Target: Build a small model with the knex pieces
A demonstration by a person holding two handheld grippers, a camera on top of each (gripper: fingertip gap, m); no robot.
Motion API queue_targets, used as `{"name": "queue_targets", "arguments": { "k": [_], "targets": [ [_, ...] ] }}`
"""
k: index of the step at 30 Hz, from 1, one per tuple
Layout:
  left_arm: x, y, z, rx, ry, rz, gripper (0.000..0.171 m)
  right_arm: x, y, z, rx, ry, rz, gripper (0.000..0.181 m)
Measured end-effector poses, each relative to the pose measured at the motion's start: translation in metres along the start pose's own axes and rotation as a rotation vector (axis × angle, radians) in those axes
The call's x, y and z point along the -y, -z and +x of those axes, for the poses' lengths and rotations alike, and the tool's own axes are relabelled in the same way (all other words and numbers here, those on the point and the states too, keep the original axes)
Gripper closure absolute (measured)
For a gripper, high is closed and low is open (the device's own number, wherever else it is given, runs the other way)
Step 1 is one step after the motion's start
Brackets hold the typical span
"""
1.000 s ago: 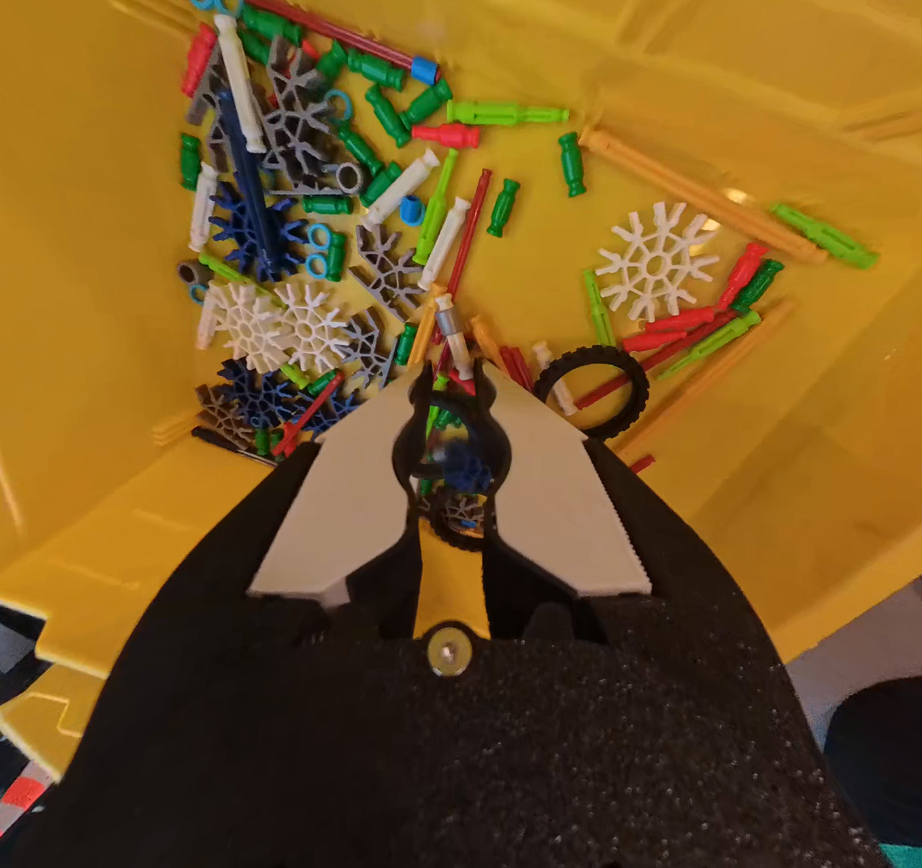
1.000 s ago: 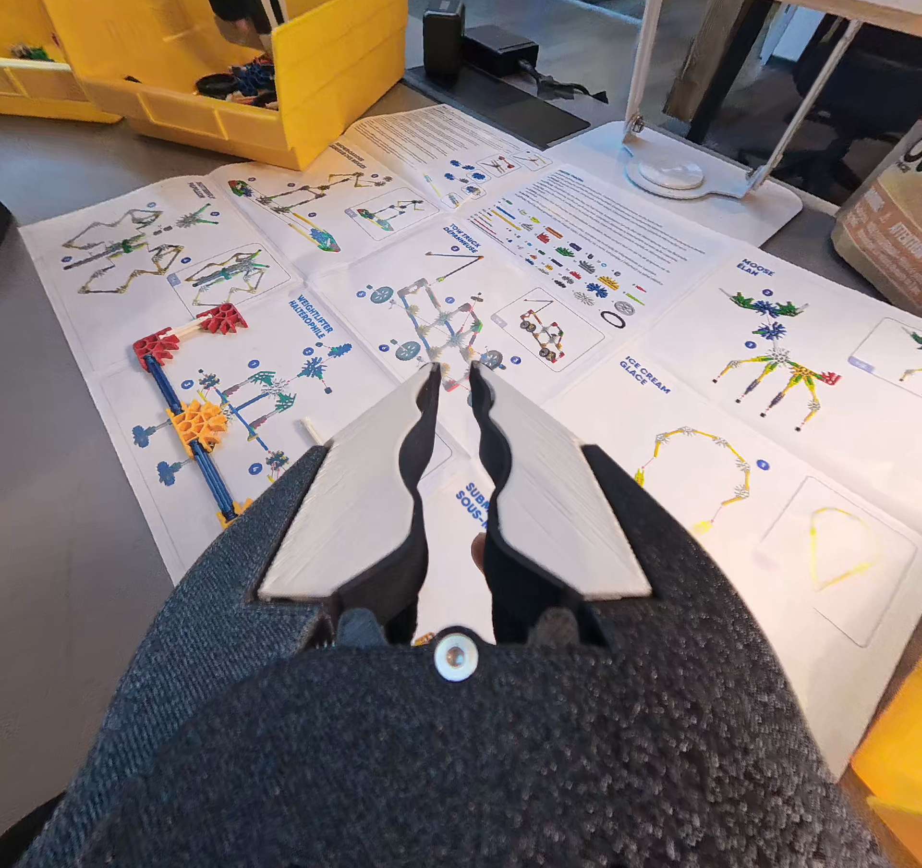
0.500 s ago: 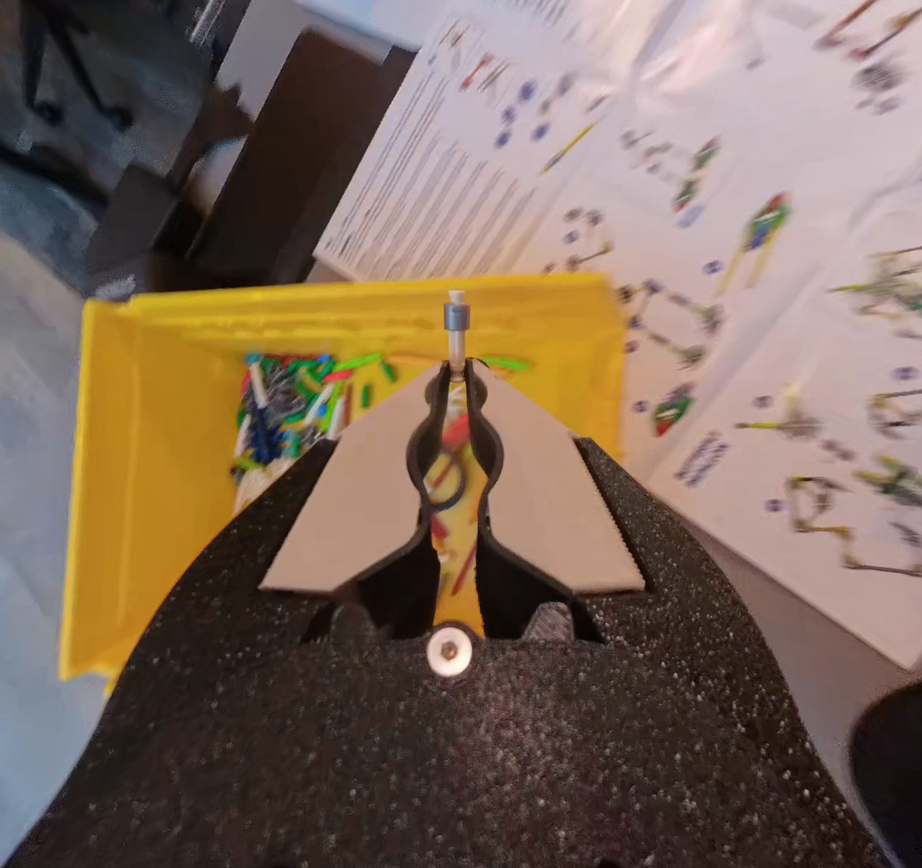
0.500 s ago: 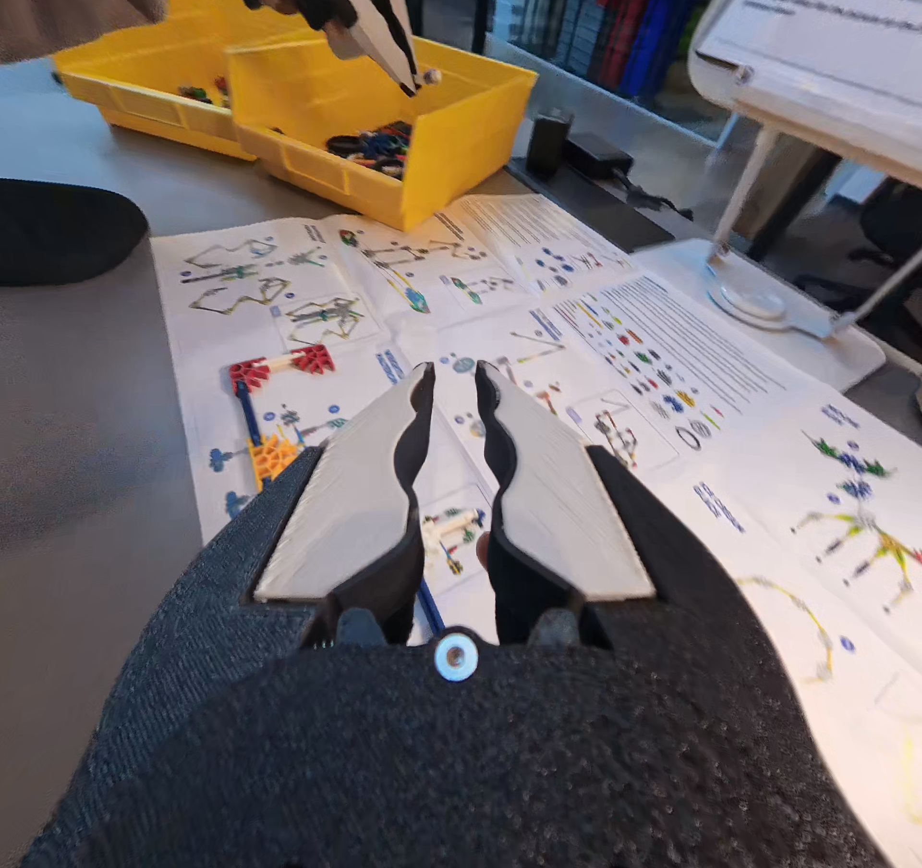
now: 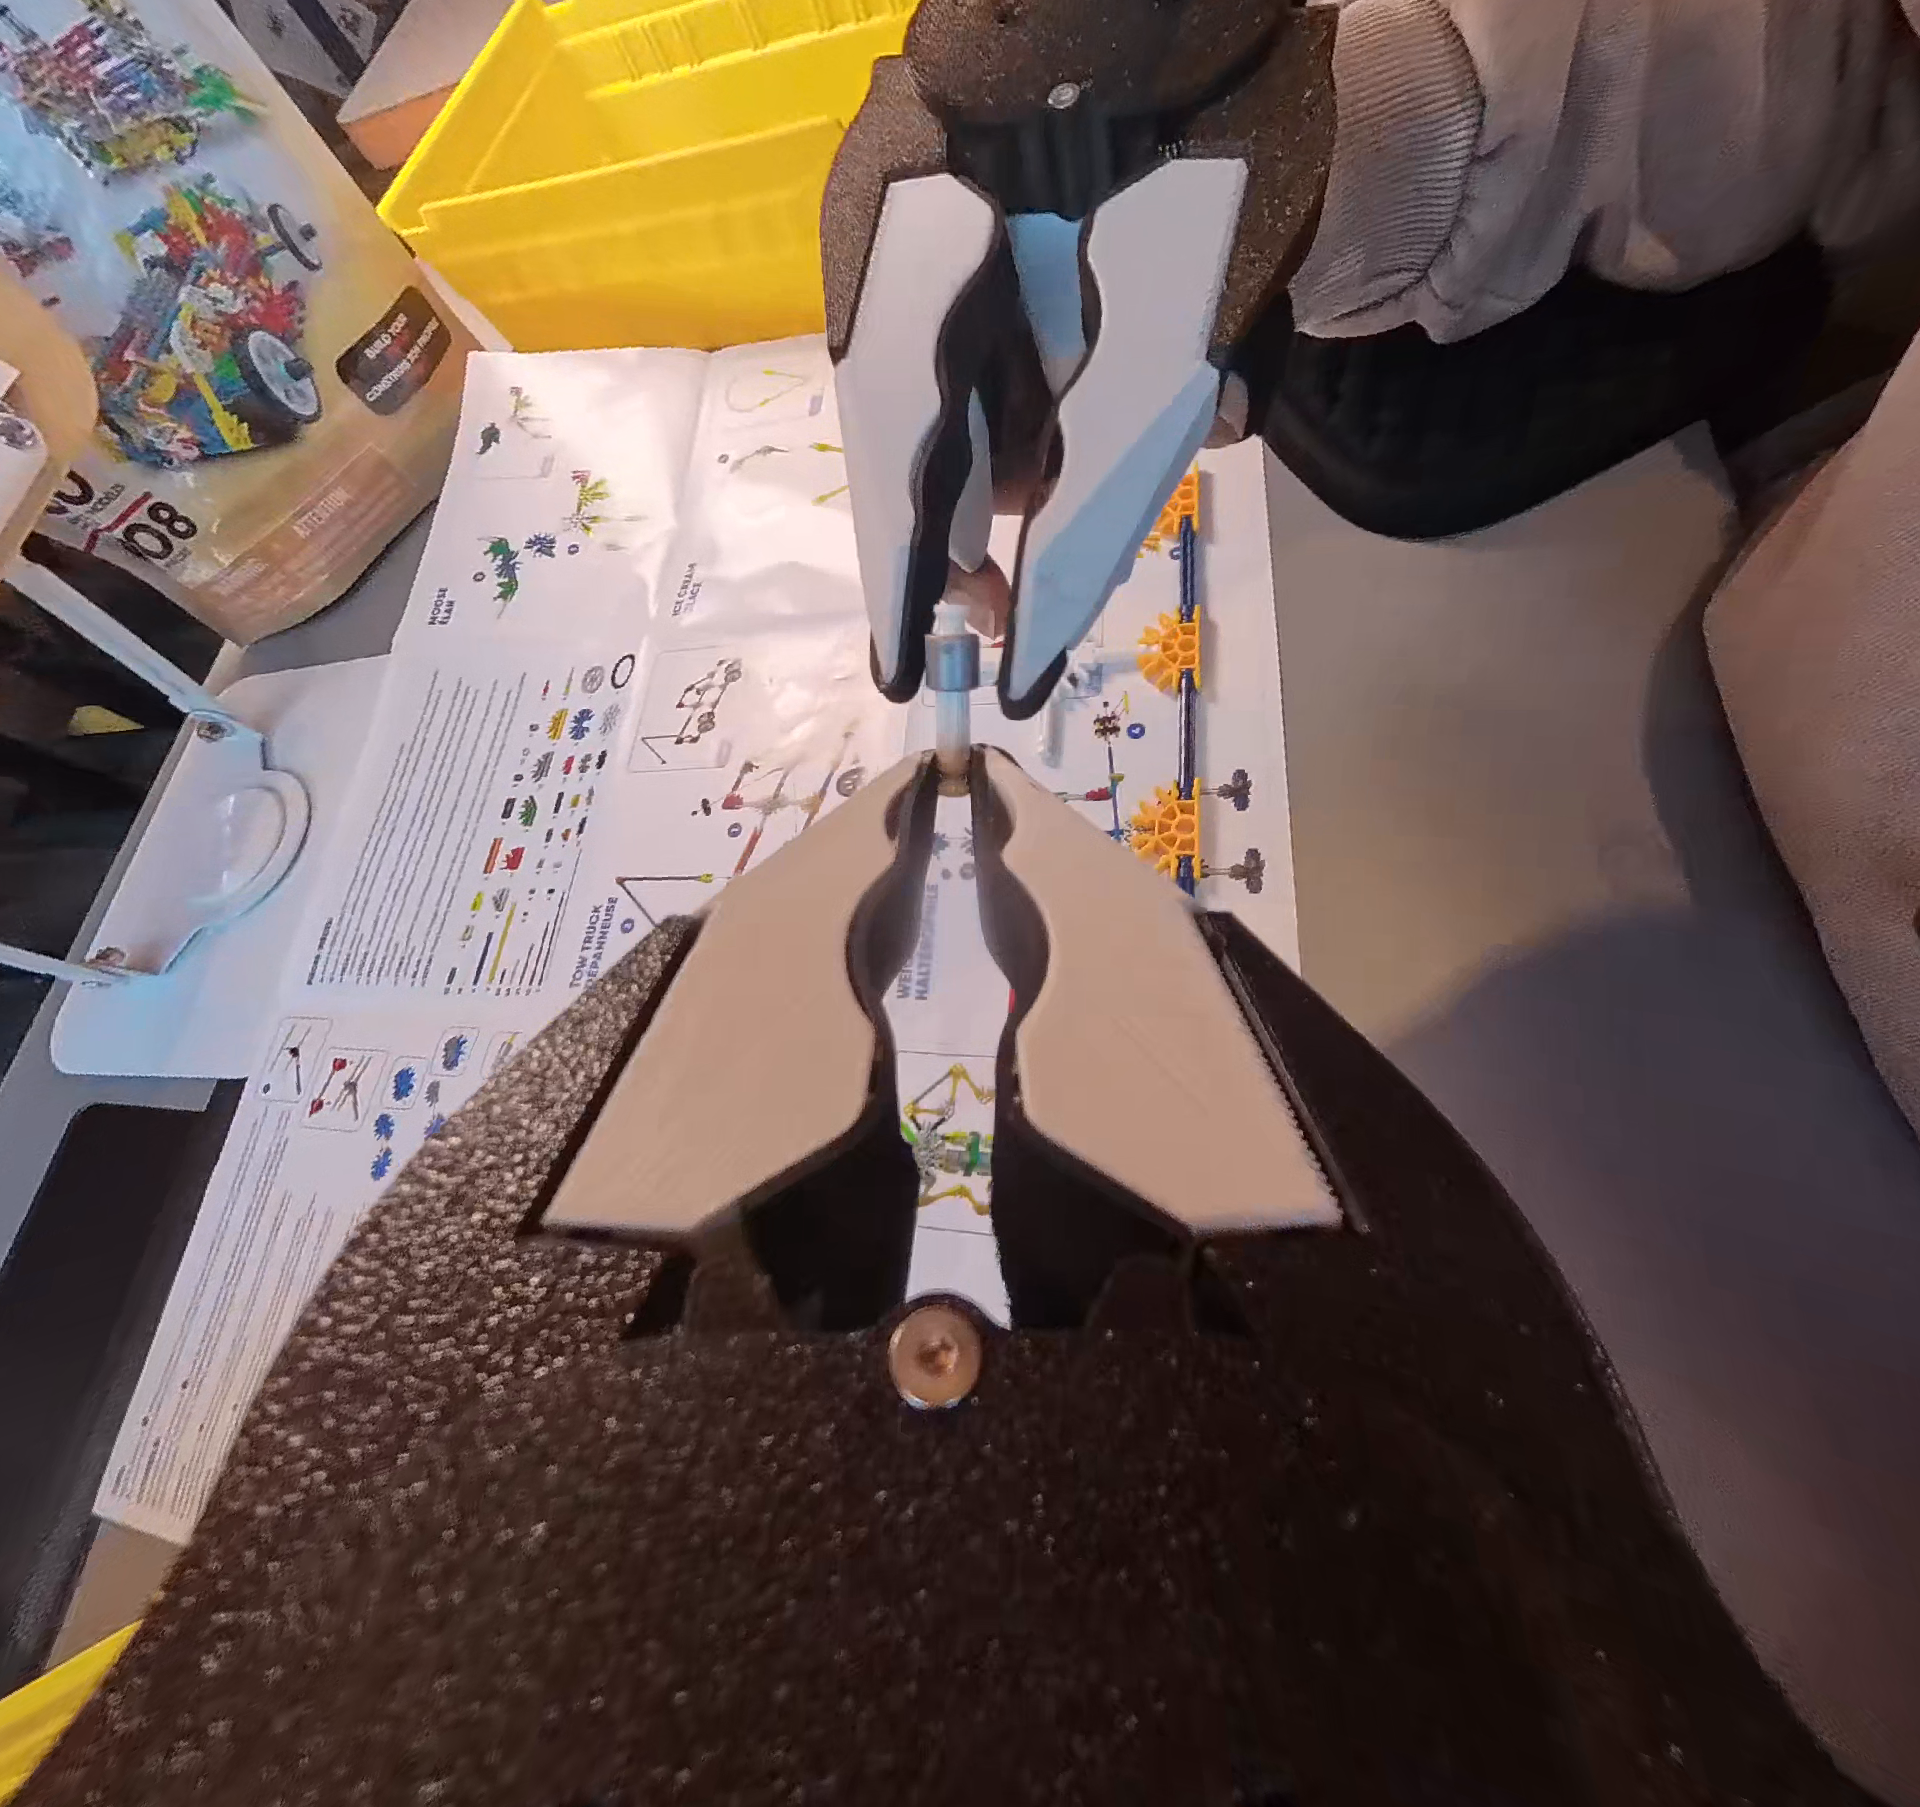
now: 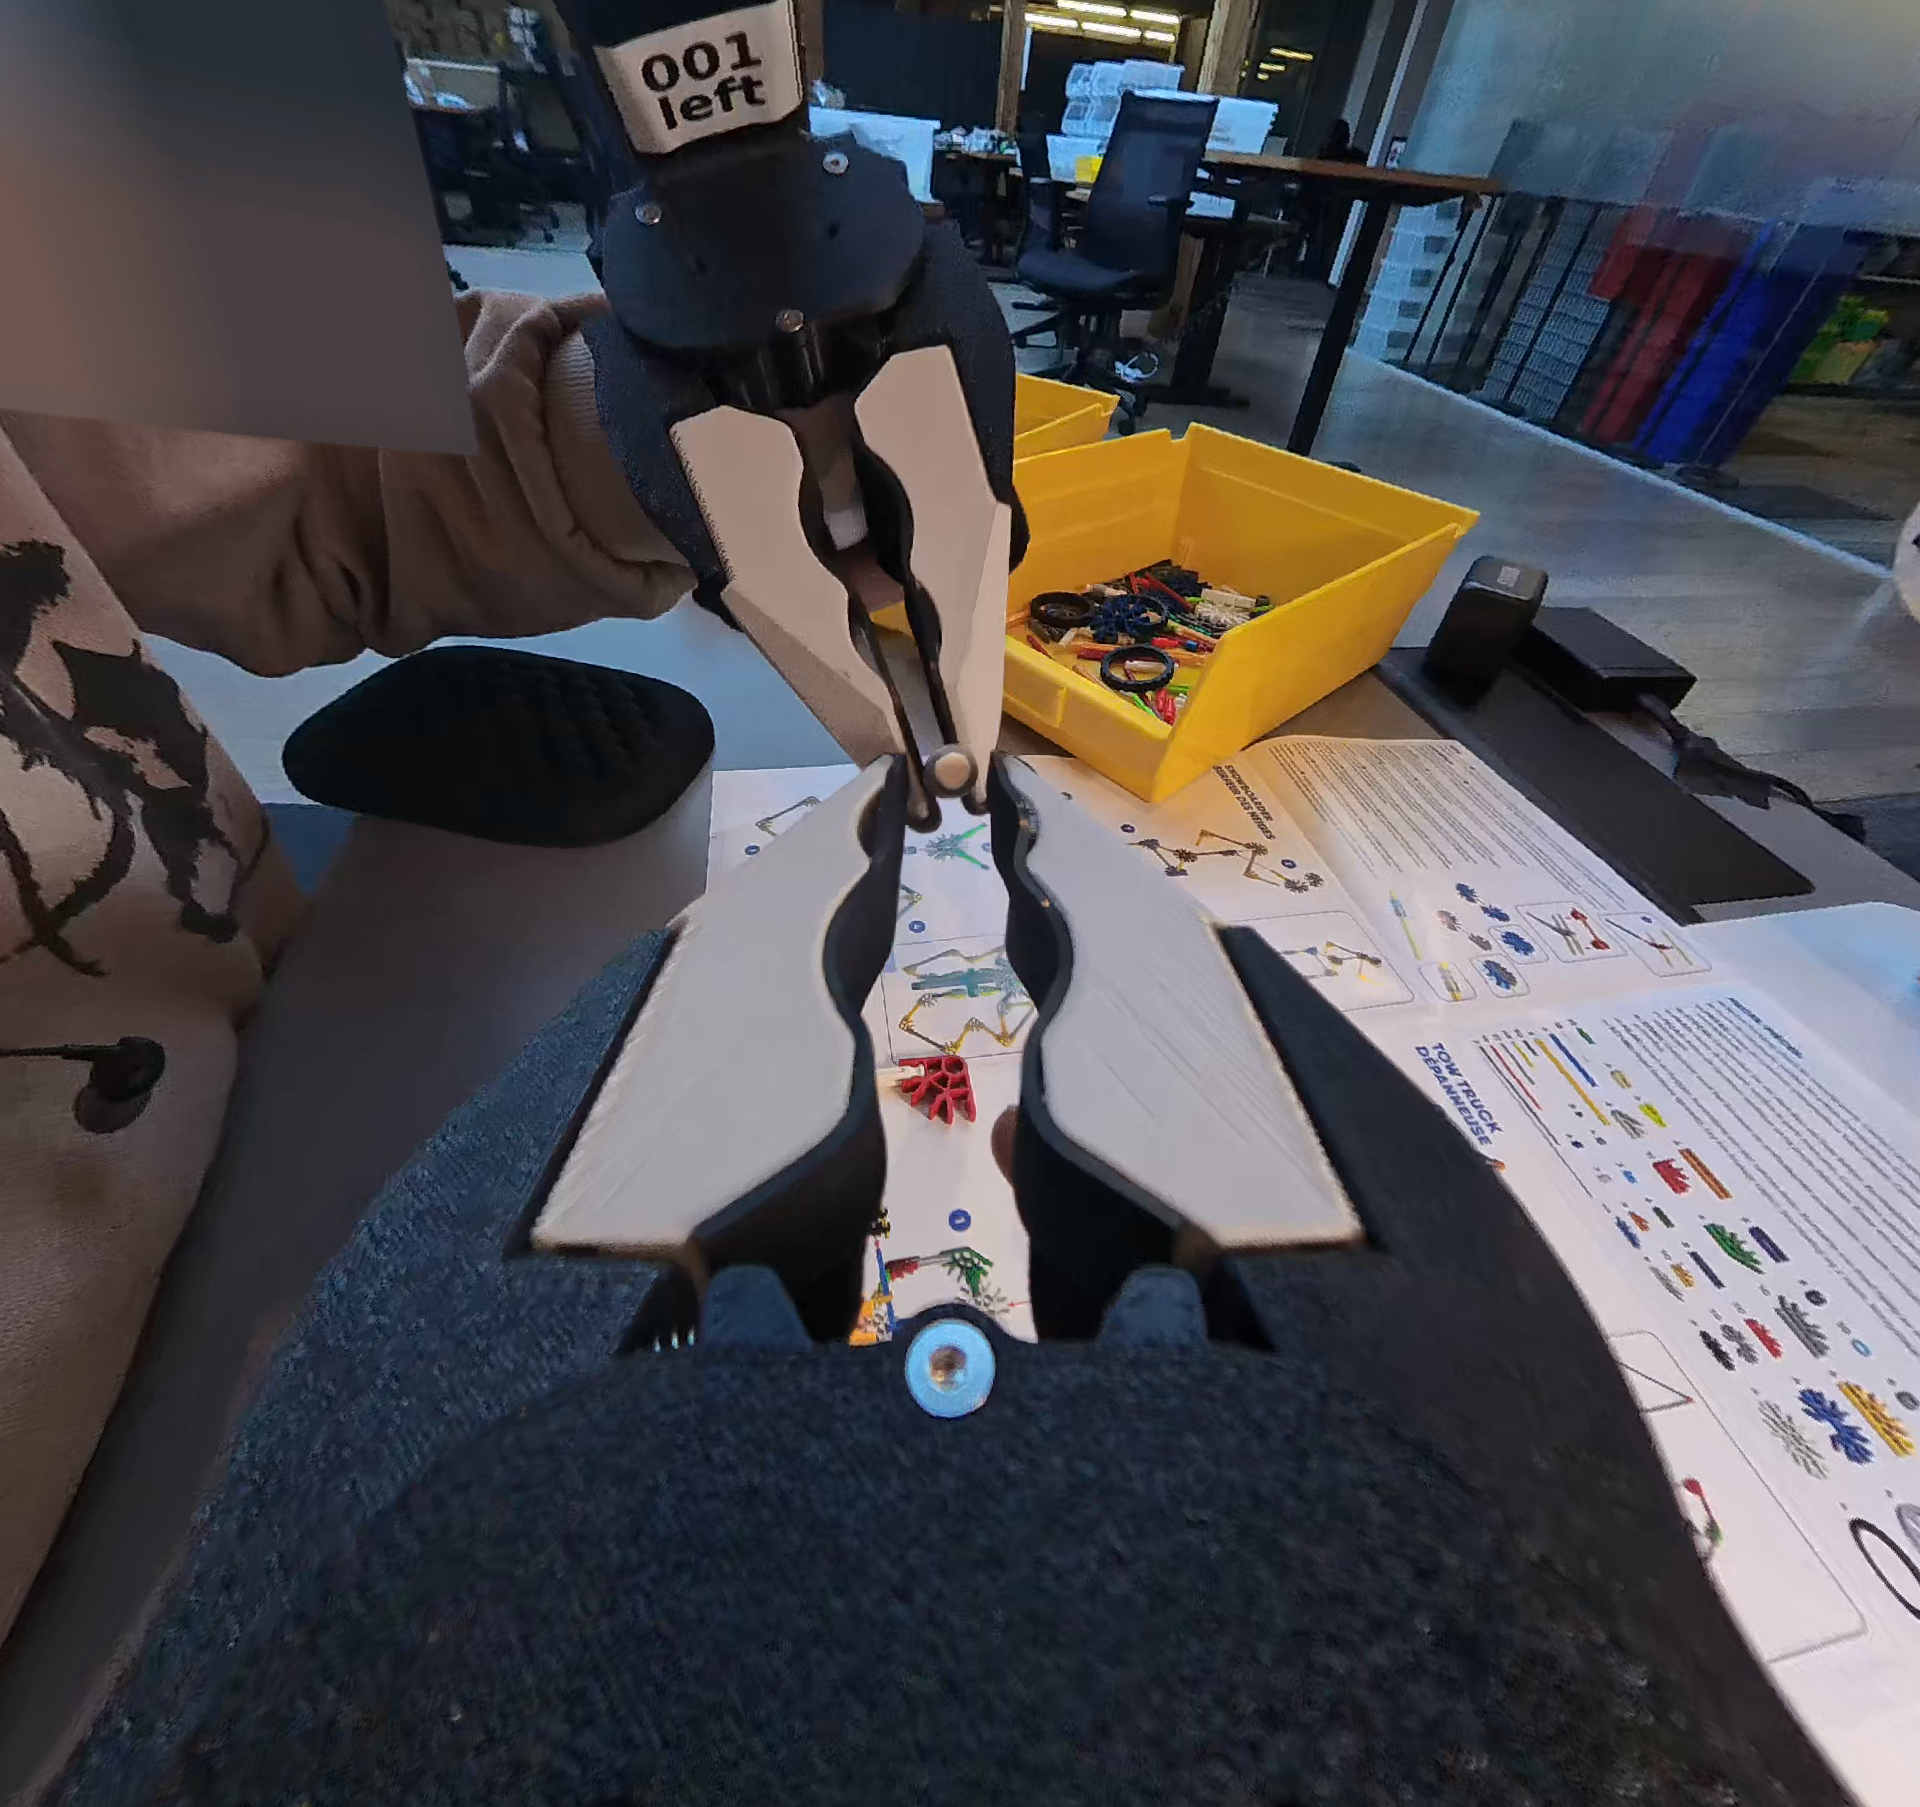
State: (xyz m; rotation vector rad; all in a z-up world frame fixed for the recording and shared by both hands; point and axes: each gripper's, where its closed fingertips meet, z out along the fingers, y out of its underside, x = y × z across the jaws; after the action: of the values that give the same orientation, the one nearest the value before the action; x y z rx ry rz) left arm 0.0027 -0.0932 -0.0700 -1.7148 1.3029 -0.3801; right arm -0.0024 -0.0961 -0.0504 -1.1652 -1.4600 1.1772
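My left gripper [image 5: 948, 770] is shut on a short white rod with a grey sleeve [image 5: 951, 666], which sticks out past its tips. My right gripper [image 5: 956, 692] faces it tip to tip, and its open jaws straddle the grey sleeve without clearly touching it. In the right wrist view, my right gripper [image 6: 943, 775] is open around the rod's end [image 6: 948, 768], which my left gripper [image 6: 948, 793] pinches from above. Both are held above the white instruction sheet [image 5: 540, 770].
A yellow bin [image 6: 1299, 562] with several loose building parts stands behind the sheet [image 6: 1558, 1030]. A partly built blue and yellow model [image 5: 1174, 822] and a red connector [image 6: 940, 1087] lie on the sheet. A cardboard box [image 5: 208, 303], a white stand base [image 5: 187, 874] and a black pad [image 6: 499, 739] are nearby. The tips of both grippers are at nearly the same place. Left tips and right tips are each some 15 centimetres from the red connector [image 6: 940, 1087].
My left gripper lifted the rod out of the yellow bin and swung it over the sheet. My right gripper rose from the sheet to meet it tip to tip.
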Motion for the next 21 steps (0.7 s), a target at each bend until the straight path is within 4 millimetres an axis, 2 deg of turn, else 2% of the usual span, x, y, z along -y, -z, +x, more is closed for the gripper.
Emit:
{"name": "queue_targets", "arguments": {
  "k": [7,10,14,21],
  "targets": [
    [-0.002,0.002,0.008,-0.011,0.035,0.0,0.168,0.002,0.003,-0.006,0.017,0.021,0.025,0.173],
    [-0.012,0.009,0.003,0.023,0.064,-0.001,0.168,0.012,0.018,0.001,0.02,-0.013,0.083,0.173],
    [-0.027,0.016,0.001,0.051,0.118,0.001,0.168,0.015,0.033,0.011,-0.012,-0.023,0.118,0.173],
    [-0.049,0.013,-0.002,0.081,0.188,-0.023,0.168,0.002,0.025,0.015,-0.03,-0.032,0.097,0.173]
  ]
}}
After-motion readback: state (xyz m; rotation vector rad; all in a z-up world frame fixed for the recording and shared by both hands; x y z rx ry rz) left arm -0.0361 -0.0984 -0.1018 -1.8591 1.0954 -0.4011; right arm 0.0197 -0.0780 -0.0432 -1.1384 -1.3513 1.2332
